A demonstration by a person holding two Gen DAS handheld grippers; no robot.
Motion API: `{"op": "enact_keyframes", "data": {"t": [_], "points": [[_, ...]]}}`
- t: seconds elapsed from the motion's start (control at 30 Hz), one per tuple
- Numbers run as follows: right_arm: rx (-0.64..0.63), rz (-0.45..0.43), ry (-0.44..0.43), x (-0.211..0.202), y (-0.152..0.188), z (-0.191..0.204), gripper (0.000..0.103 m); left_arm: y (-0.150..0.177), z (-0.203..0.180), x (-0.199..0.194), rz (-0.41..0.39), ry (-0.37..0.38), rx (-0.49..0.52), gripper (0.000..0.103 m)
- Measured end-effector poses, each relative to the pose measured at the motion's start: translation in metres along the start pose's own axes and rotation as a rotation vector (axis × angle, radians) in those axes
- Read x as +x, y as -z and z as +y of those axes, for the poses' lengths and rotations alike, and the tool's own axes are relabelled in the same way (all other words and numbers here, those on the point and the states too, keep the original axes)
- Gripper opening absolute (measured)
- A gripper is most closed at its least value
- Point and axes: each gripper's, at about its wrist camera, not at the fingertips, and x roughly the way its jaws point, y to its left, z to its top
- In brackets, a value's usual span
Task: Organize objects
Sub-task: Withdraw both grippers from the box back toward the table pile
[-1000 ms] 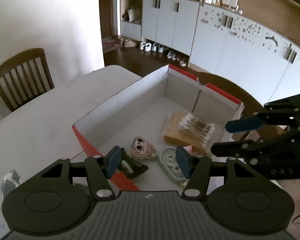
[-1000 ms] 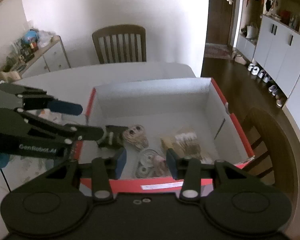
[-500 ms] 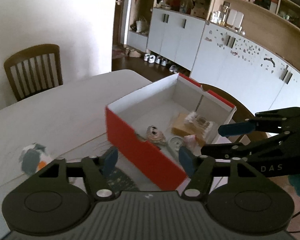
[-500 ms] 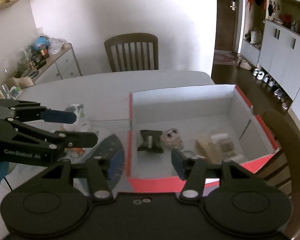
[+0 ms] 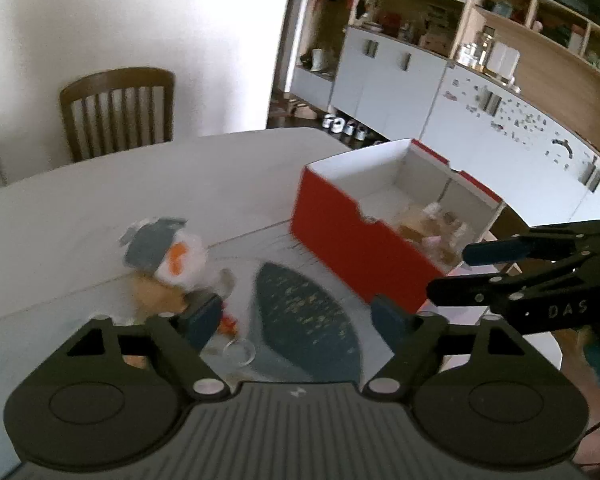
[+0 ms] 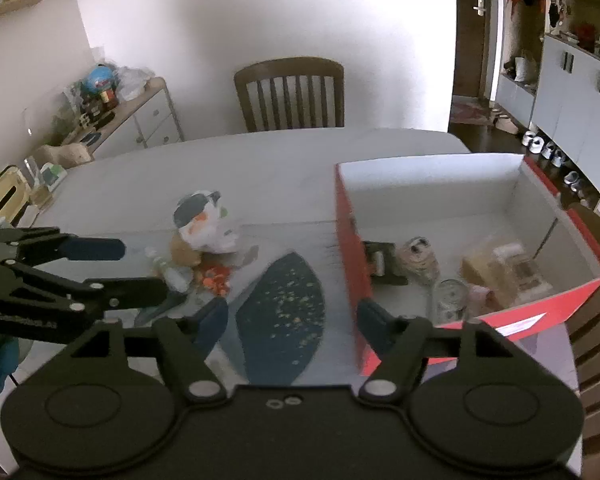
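Both grippers are over the counter (image 6: pixel 260 168), each with nothing between its pads. My left gripper (image 5: pixel 296 316) has its jaws apart and opening; below it lie a dark blue oval mat (image 5: pixel 308 316) speckled with gold and a small clear ring (image 5: pixel 240 350) just beside the left pad. My right gripper (image 6: pixel 292 316) also has its jaws apart and opening, above the same mat (image 6: pixel 284 312) and the near red wall of the box. The red box (image 6: pixel 540 308), white inside, sits on the counter to the right of the mat; in it I see a dark folded item (image 6: pixel 382 264), a small round figure with eyes (image 6: pixel 418 256), a clear round object (image 6: pixel 450 300) and a tan bundle (image 6: pixel 500 270) toward the far right. Left of the mat is a loose pile (image 6: pixel 204 244): a white-and-grey bag with orange marks, something tan, small orange bits. Details there are blurred.
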Motion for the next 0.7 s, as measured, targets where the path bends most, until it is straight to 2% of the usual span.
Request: {"op": "enact_keyframes", "data": {"t": [0.17,0.2,0.23,0.27,0.7], "points": [[0.000,0.016,0.002,0.011,0.003,0.019,0.079,0.018,0.030,-0.008,0.002,-0.014,-0.055,0.085],[-0.003,0.019,0.003,0.013,0.003,0.023,0.079,0.021,0.036,-0.009,0.002,-0.019,-0.061,0.091],[-0.006,0.023,0.003,0.016,0.003,0.027,0.079,0.025,0.041,-0.010,0.004,-0.025,-0.065,0.101],[-0.007,0.026,0.003,0.018,0.003,0.031,0.079,0.028,0.046,-0.010,0.005,-0.031,-0.070,0.103],[-0.057,0.053,-0.003,0.054,-0.005,0.063,0.079,0.065,0.096,0.021,0.070,-0.129,-0.078,0.103]]}}
